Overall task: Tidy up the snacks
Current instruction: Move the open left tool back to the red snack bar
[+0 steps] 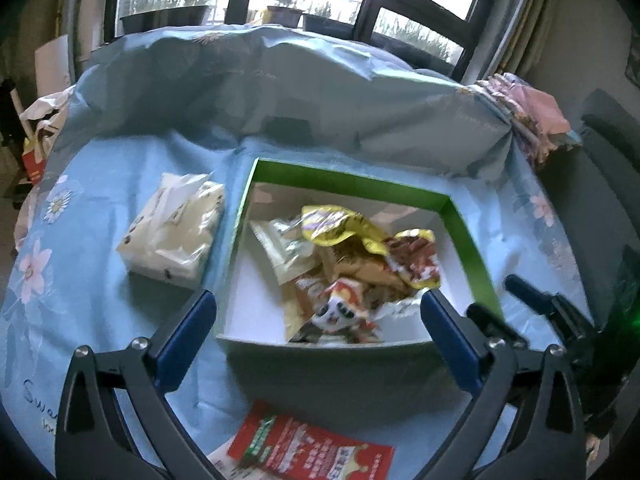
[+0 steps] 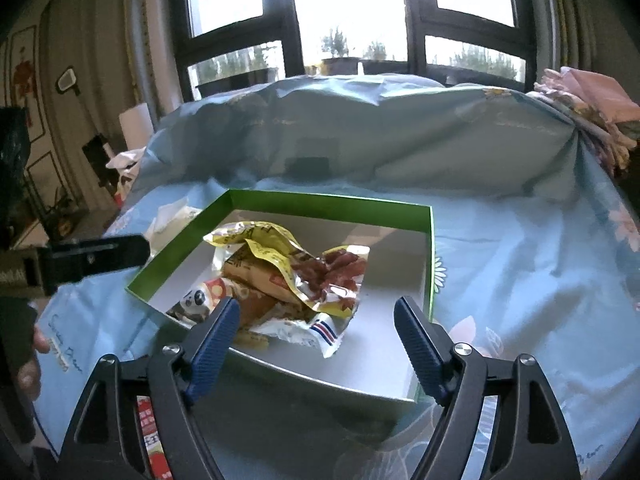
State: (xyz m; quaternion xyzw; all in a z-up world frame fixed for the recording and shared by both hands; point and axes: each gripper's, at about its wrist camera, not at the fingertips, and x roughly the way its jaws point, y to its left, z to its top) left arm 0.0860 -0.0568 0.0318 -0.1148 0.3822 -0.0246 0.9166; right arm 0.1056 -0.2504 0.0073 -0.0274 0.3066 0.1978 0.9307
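Right now your one loose snack, the red snack packet (image 1: 310,446), lies flat on the blue floral cloth (image 1: 104,280) of the worktop, on the near side of the green-rimmed box (image 1: 466,240), just outside its grey front wall. From the left tool (image 1: 316,312) it sits below and slightly behind the fingertips, between the two arms of the frame, so you would have to draw back and tip down to reach it. Its long axis runs roughly left to right across your view, tilted a little, so the jaws would meet it across its short side. Your left tool is released, its blue pads spread wide and holding nothing, hovering over the near edge of the box. Your right tool (image 2: 316,318) is equally spread and empty, poised above the pile of wrappers inside the box (image 2: 332,208); from that camera only a sliver of the red packet (image 2: 154,444) shows at the lower left, under the left finger. By that reading the left hand is the nearer one for the pickup. Already in the box are the yellow snack bag (image 1: 348,226), a panda-print packet (image 1: 340,308) and other wrappers heaped toward the middle. A tissue pack (image 1: 174,226) lies just beside the box's left wall and is probably no part of the sorting.
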